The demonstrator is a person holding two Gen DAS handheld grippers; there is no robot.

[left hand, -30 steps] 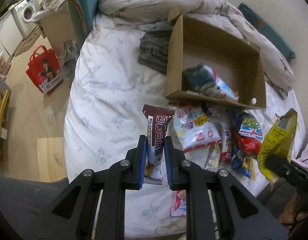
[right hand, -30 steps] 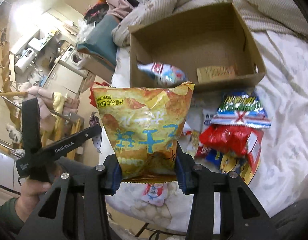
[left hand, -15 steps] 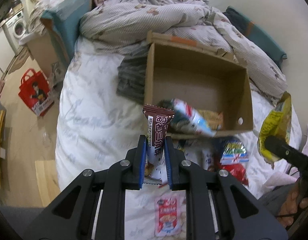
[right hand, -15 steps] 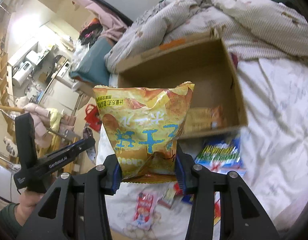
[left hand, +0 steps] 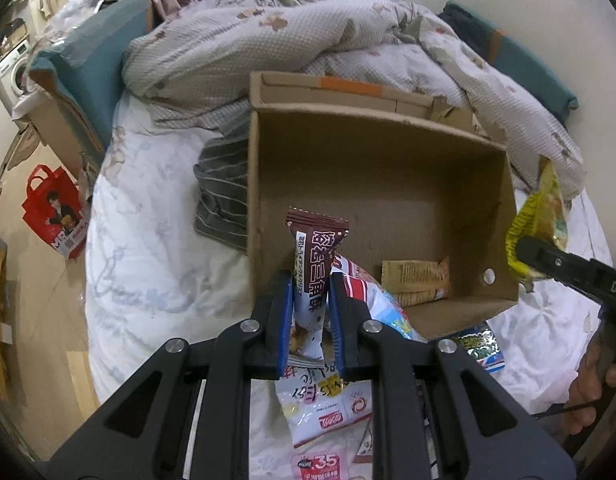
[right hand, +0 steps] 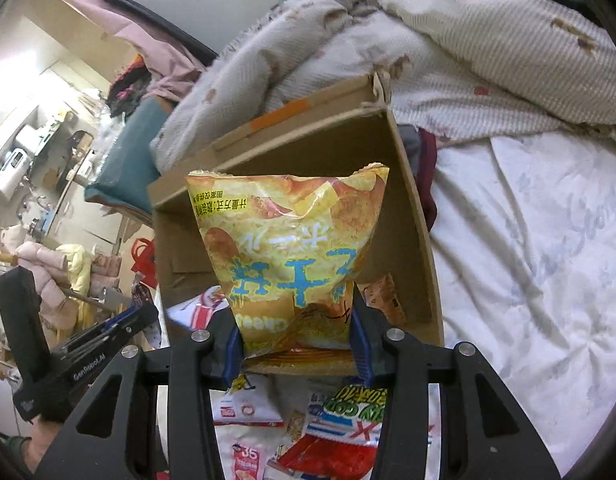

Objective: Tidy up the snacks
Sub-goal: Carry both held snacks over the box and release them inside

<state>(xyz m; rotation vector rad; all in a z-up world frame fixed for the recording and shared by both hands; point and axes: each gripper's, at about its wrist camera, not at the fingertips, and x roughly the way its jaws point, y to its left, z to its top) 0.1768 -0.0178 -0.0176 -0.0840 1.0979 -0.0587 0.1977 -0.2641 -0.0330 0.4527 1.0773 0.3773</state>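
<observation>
An open cardboard box (left hand: 388, 184) lies on the bed, also in the right wrist view (right hand: 412, 216). My left gripper (left hand: 310, 300) is shut on a brown and white snack bar packet (left hand: 314, 264), held upright over the box's near left corner. My right gripper (right hand: 295, 332) is shut on a yellow chip bag (right hand: 291, 248), held over the box's near wall; the bag also shows at the right of the left wrist view (left hand: 542, 216). Inside the box lie a tan snack pack (left hand: 416, 280) and a red, white and blue packet (left hand: 372, 300).
Loose snack packets (left hand: 328, 400) lie on the white sheet in front of the box, also in the right wrist view (right hand: 340, 432). A rumpled duvet (left hand: 308, 32) is behind the box, striped grey clothing (left hand: 223, 192) left of it. A red bag (left hand: 55, 212) stands on the floor.
Both grippers have moved forward toward the box with their snacks still held; the box now fills more of each view, and the snacks stand over its near side.
</observation>
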